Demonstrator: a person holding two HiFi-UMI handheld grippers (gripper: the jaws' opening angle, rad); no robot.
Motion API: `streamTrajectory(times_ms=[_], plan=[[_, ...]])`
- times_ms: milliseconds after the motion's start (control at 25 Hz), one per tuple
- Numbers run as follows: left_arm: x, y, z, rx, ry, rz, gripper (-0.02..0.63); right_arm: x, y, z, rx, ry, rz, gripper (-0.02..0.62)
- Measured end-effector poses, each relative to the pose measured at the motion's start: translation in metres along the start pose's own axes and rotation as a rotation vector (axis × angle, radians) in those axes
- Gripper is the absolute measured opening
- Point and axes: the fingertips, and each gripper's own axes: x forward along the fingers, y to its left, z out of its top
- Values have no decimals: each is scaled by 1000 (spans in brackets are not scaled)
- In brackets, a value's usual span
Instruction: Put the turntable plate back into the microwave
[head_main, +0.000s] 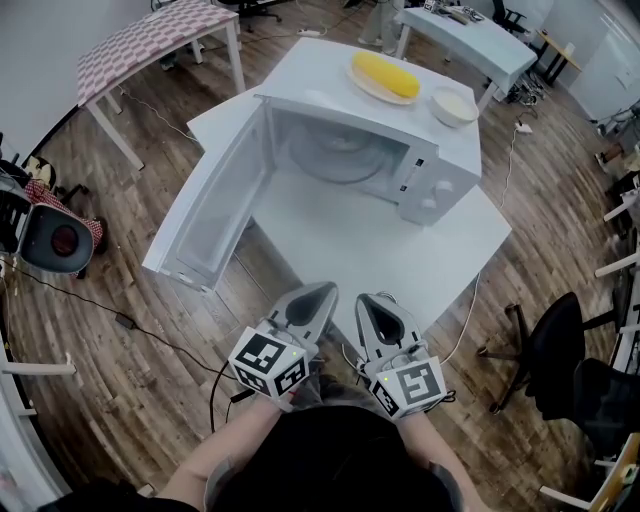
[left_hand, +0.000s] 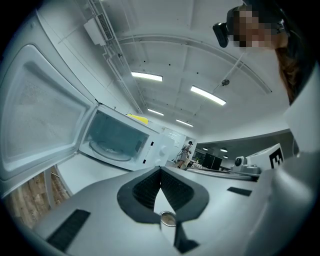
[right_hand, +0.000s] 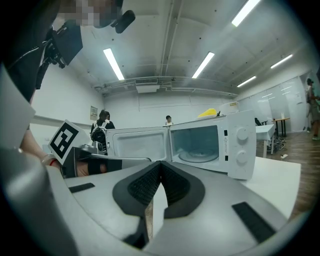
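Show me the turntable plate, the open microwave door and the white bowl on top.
turntable plate (head_main: 338, 158), head view, glass middle inside the cavity.
microwave door (head_main: 218, 200), head view, middle of its inner window.
white bowl (head_main: 452, 106), head view, its hollow.

White microwave (head_main: 440, 150), white table (head_main: 400, 262). Turntable plate (head_main: 335, 155) clear, pale grey. Yellow item (head_main: 385, 75), white bowl (head_main: 452, 106). Floor (head_main: 120, 270) brown wood planks. Side table (head_main: 150, 40) red-white check pattern. Left gripper (head_main: 325, 291) and right gripper (head_main: 372, 299) grey, black ribbed pads (left_hand: 147, 189), cubes (head_main: 268, 362) black-and-white square markers.
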Motion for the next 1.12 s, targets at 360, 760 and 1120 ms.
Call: streamTrajectory(times_ms=[360, 760, 1120], plan=[[-16, -7, -7, -4, -2, 15, 12, -11, 11, -2, -2, -2, 1, 21], [-28, -14, -18, -18, 6, 25, 12, -20, 22, -8, -14, 8, 13, 21], [-32, -19, -22, -26, 5, 27, 12, -27, 26, -11, -15, 15, 17, 20]])
